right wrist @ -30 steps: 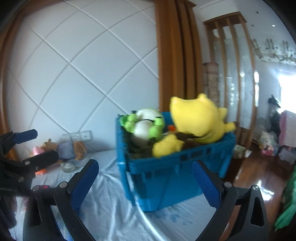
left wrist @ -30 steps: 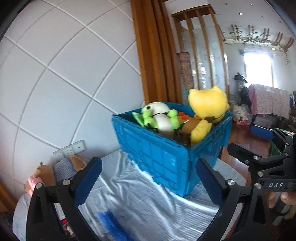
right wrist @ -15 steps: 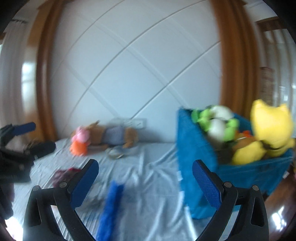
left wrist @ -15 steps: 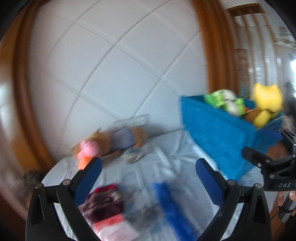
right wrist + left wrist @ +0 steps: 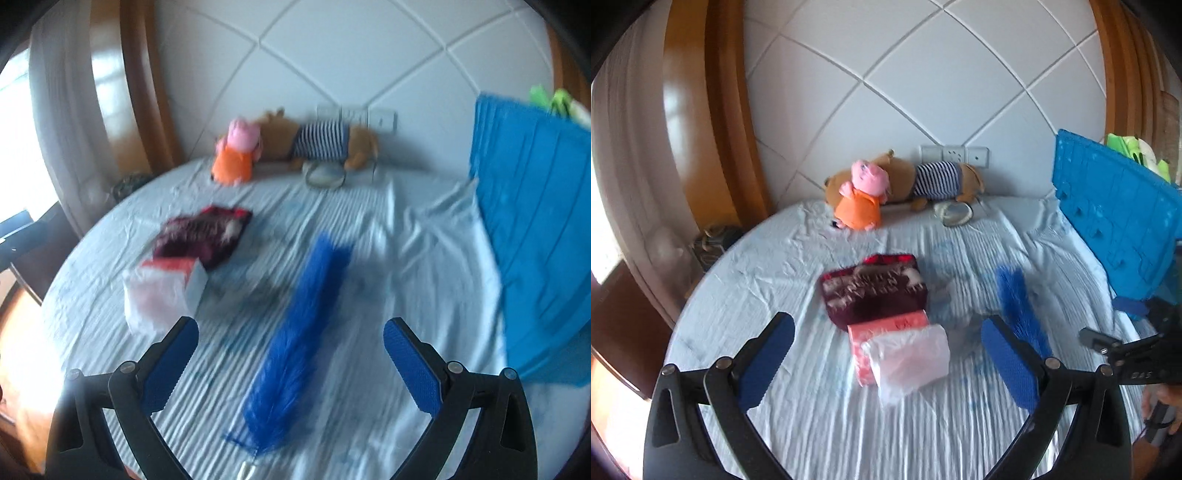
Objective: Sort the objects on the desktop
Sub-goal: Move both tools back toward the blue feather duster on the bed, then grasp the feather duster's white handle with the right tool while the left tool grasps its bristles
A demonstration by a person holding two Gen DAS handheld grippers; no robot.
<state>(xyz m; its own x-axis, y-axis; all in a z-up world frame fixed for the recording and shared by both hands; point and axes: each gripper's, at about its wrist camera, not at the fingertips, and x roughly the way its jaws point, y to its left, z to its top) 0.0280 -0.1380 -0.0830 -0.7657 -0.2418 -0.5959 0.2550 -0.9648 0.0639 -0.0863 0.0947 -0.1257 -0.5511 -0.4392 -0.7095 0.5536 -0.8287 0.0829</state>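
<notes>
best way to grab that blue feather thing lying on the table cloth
Take the blue feather across its narrow width near mid-length, coming straight down from above with the right gripper, which is open with the feather lying lengthwise between its fingers. It lies flat and looks soft, so a low pinch should gather it. Its thin quill end looks harder to catch.

White lettering runs across the dark red knitted cloth at the table's middle, but it is too blurred to read. At 4 o'clock in the left wrist view, the other gripper's black frame carries small pale characters, also unreadable here.
</notes>
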